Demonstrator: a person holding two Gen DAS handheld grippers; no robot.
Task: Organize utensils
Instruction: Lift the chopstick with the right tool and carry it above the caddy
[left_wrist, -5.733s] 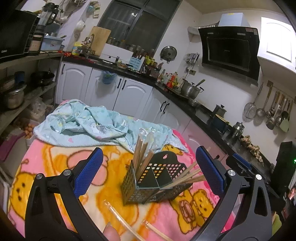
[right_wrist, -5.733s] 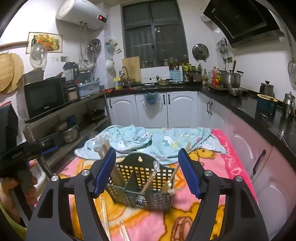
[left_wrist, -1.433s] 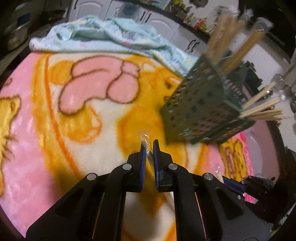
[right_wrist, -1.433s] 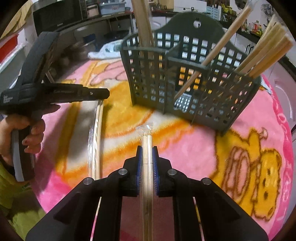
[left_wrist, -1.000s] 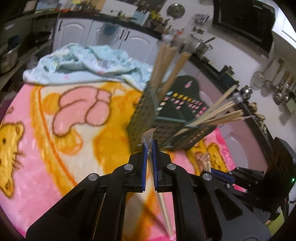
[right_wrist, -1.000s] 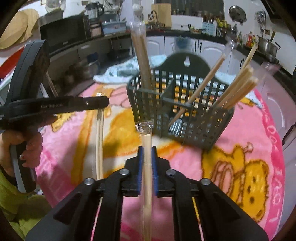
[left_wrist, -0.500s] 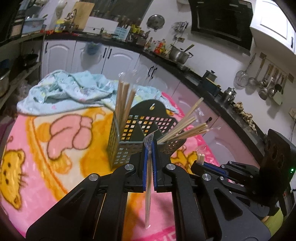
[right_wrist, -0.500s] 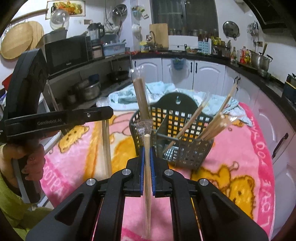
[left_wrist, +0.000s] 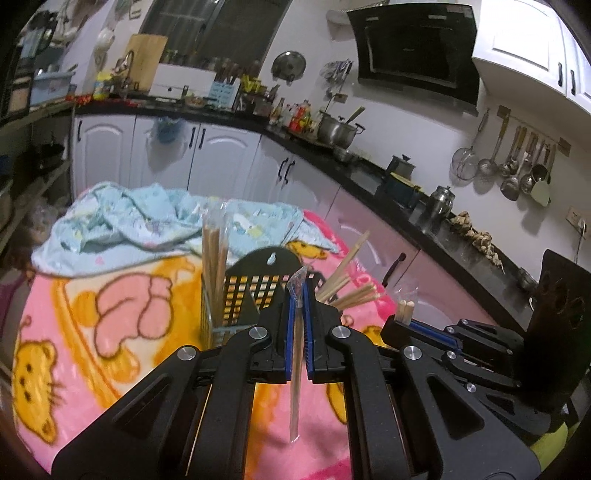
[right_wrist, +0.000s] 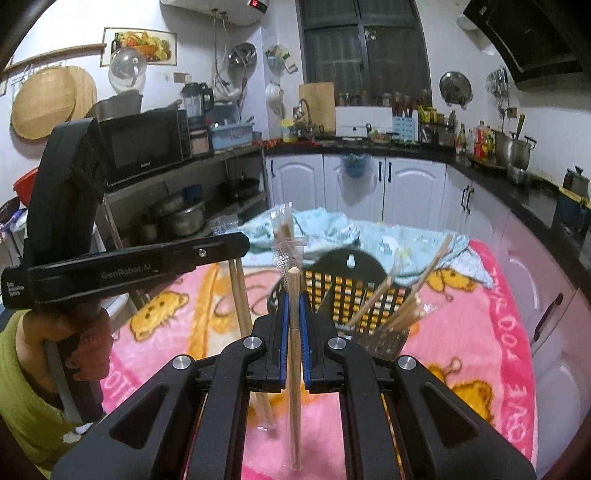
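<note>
A lived-in home kitchen is shown. White cabinet doors (right_wrist: 410, 188) are set under a dark L-shaped countertop (left_wrist: 373, 177) that is crowded with sauce bottles (left_wrist: 299, 114), a steel pot (left_wrist: 334, 127) and a kettle (left_wrist: 441, 199). A black range hood (left_wrist: 417, 48) is mounted on the wall, and ladles and strainers (left_wrist: 513, 166) are hung from a rail beside it. A microwave (right_wrist: 142, 146) and a blender (right_wrist: 195, 99) are kept on an open metal shelf, with pans (right_wrist: 181, 218) stored below. A cutting board (right_wrist: 317, 107) is leaned by the dark window (right_wrist: 364, 44), and a water heater (right_wrist: 221, 9) is fixed high up. The desk is covered with a pink cartoon blanket (right_wrist: 476, 347).
</note>
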